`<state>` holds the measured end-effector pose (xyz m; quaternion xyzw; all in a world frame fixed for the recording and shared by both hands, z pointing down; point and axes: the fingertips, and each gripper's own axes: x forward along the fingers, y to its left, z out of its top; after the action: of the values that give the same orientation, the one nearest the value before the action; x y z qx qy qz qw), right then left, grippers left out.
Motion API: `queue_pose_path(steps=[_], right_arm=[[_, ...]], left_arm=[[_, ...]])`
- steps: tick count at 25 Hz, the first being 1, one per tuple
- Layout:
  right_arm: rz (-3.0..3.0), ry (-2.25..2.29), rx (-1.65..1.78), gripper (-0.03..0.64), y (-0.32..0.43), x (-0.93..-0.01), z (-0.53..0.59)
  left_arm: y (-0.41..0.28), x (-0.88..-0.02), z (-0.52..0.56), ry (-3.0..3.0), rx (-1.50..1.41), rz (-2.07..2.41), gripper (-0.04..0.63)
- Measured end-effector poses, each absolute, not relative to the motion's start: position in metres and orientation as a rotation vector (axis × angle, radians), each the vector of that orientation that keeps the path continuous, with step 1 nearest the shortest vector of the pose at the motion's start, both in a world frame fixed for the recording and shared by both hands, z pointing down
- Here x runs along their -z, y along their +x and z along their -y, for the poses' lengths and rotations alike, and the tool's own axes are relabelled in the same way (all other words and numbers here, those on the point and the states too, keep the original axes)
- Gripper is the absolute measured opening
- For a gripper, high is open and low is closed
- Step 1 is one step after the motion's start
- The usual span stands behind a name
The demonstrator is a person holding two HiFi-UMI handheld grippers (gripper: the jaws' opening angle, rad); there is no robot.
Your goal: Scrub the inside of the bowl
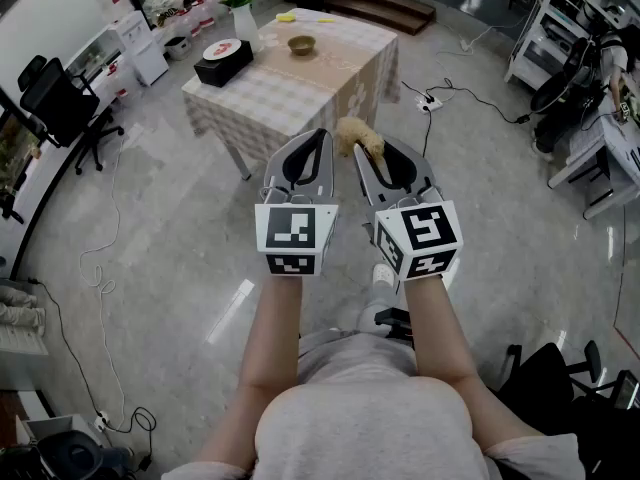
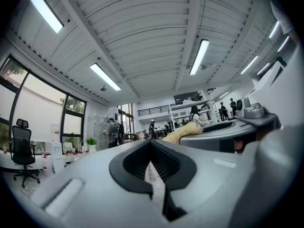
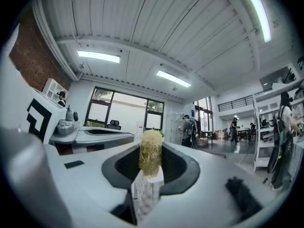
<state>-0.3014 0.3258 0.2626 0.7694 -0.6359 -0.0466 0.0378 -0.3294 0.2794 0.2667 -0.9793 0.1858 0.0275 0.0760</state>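
Head view: I see the bowl on the checked table, well beyond my left gripper and right gripper. Left gripper view: jaws together, nothing between. Right gripper view: jaws clamped on the tan scrubber, which stands upright.

Two tools — left hand-held gripper, right hand-held gripper — plus one scrubber, one bowl, one counter.

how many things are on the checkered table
4: bowl mid-table, black box at left, potted plant behind it, small yellow item at far edge; plant may hide more.
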Motion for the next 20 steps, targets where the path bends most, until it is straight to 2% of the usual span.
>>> queue_pose_path(steps=[20], right_arm=[[2.044, 2.332, 0.043, 0.103, -0.262, -0.274, -0.310]], left_arm=[[-0.297, -0.278, -0.262, -2.988, -0.054, -0.598, 0.005]])
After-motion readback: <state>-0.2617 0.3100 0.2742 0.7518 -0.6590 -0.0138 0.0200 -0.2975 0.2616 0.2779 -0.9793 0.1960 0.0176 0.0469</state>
